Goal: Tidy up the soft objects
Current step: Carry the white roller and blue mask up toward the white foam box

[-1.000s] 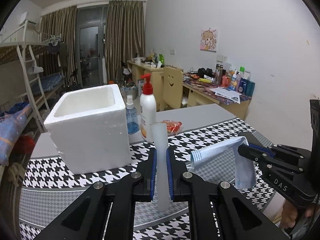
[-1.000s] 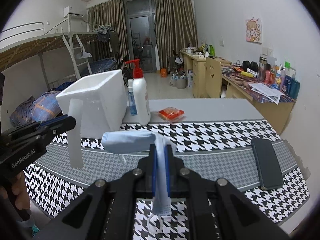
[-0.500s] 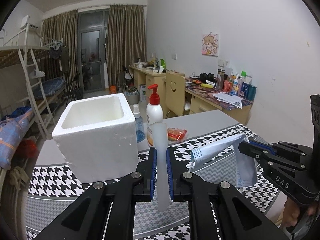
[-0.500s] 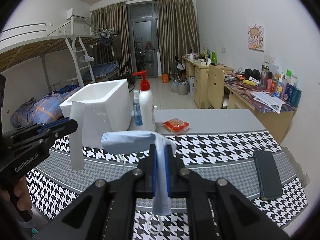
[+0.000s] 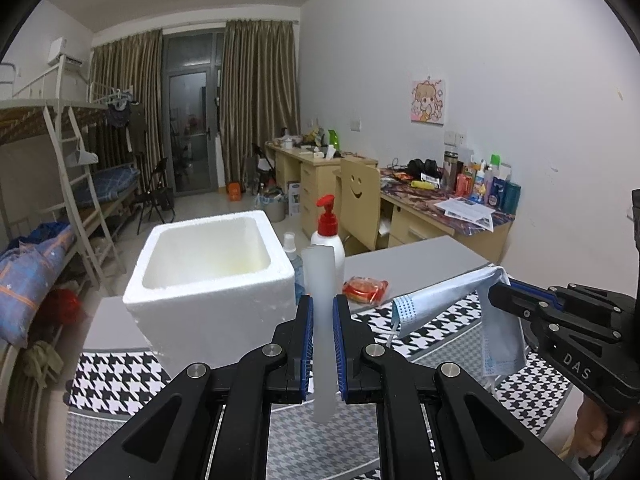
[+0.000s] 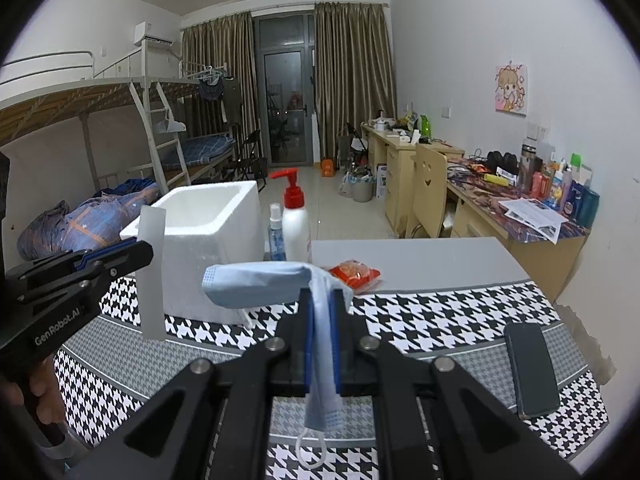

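On the bench [image 6: 420, 256] I see a grey top with a black-and-white houndstooth cloth [image 6: 440, 312] spread over its near part. My left claw [image 5: 323, 346] is clamped on a pale translucent strip [image 5: 320, 320] that stands upright between the blue pads, clear of the cloth. My right claw [image 6: 321, 336] is pinched tight on a light-blue face mask [image 6: 256, 286]; the mask drapes over the jaws, one end sticking out to the left, the other hanging below with its ear loop dangling, all of it off the surface. Just behind both claws sits an open white foam box [image 5: 208, 276], with a small blue spray bottle [image 6: 276, 232] and a red-topped pump bottle [image 6: 296, 224] close beside it. A red snack packet [image 6: 354, 274] lies on the grey part, and a dark phone [image 6: 530, 368] rests on the cloth to the right. Beyond the bench I can make out a bunk bed [image 6: 120, 120] along the left wall, brown curtains [image 6: 352, 80] flanking a glass door, wooden desks [image 5: 440, 208] cluttered with bottles along the right wall, and a cartoon picture [image 5: 428, 102] hung above them.
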Action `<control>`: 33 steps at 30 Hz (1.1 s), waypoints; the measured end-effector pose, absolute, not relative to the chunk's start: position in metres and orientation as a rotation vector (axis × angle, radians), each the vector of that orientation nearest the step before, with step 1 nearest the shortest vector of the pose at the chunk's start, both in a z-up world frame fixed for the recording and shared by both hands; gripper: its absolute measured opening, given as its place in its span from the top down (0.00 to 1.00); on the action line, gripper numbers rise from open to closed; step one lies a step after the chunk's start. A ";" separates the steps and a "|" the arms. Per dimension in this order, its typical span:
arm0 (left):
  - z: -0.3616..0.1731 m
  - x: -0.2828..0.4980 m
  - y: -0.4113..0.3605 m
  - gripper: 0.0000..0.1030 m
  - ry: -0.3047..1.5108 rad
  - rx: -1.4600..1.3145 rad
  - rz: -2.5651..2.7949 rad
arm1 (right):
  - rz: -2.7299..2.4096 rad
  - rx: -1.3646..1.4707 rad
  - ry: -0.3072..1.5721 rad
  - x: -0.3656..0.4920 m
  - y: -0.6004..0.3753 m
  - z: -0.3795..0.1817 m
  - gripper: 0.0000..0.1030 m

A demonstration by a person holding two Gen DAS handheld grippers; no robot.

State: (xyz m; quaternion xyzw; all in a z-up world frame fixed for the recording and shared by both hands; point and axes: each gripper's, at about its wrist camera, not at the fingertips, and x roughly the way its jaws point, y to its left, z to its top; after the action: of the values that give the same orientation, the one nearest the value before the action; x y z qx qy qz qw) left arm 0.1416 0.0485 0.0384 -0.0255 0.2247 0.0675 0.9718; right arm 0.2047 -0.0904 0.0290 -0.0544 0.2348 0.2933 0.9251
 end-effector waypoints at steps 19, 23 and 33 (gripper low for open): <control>0.061 0.165 0.063 0.89 0.413 -0.021 0.162 | 0.619 -0.114 0.444 0.216 -0.069 0.057 0.90; 0.065 0.170 0.071 0.89 0.400 -0.019 0.184 | 0.625 -0.126 0.423 0.216 -0.060 0.064 0.90; 0.075 0.188 0.085 0.89 0.395 -0.017 0.212 | 0.635 -0.122 0.419 0.224 -0.046 0.075 0.90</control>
State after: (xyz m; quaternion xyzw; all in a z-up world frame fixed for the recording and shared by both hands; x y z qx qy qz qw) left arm 0.1878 0.0848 0.0746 -0.0083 0.1960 0.1049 0.9749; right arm 0.2236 -0.0457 0.0753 -0.0595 0.2046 0.3098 0.9266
